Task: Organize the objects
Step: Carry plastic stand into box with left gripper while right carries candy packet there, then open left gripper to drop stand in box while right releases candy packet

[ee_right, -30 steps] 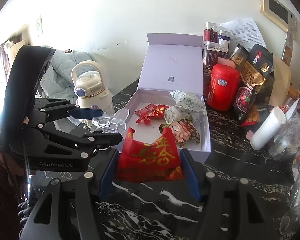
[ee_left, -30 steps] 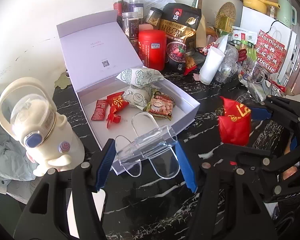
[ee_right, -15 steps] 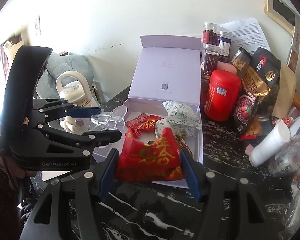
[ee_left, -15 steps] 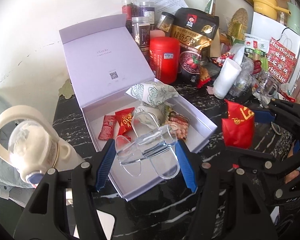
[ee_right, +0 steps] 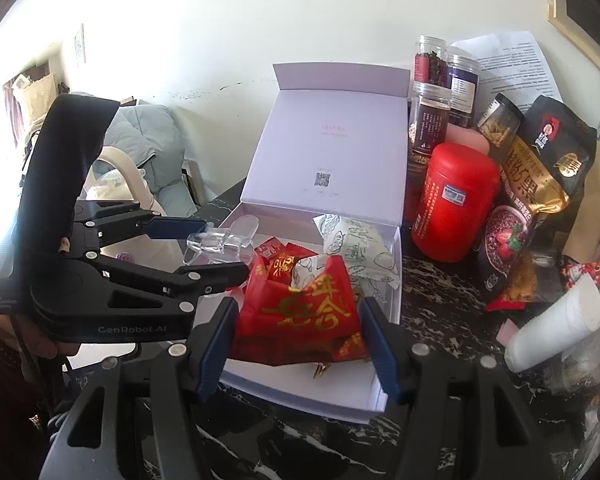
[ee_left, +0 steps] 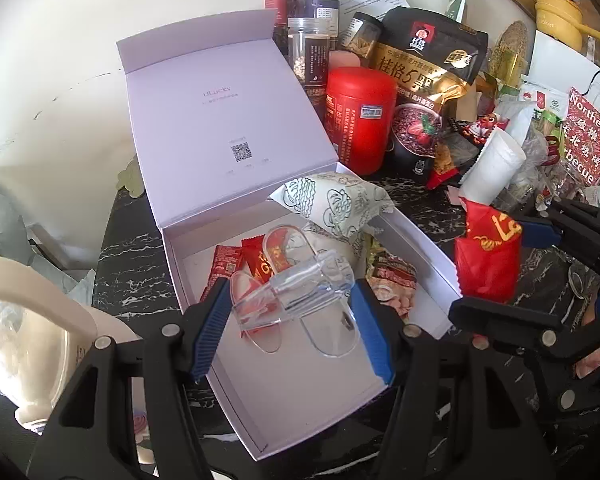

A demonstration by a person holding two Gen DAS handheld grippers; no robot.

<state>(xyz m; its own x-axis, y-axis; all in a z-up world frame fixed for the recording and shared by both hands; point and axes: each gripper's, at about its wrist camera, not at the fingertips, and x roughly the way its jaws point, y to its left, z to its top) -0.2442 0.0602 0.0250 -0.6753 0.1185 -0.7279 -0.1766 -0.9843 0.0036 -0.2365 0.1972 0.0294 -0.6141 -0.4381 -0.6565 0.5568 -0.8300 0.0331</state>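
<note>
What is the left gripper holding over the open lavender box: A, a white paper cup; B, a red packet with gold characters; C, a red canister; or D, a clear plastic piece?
D: the left gripper has its blue pads closed on a clear plastic piece above the open lavender box, while the red packet sits in the right gripper.

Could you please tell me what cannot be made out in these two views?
- Box lid print: too small, both views.
- Snack packets under the clear plastic piece: partly covered, left view.
- Box floor behind the red packet: hidden, right view.
- White bottle: cut off, left view.
</note>
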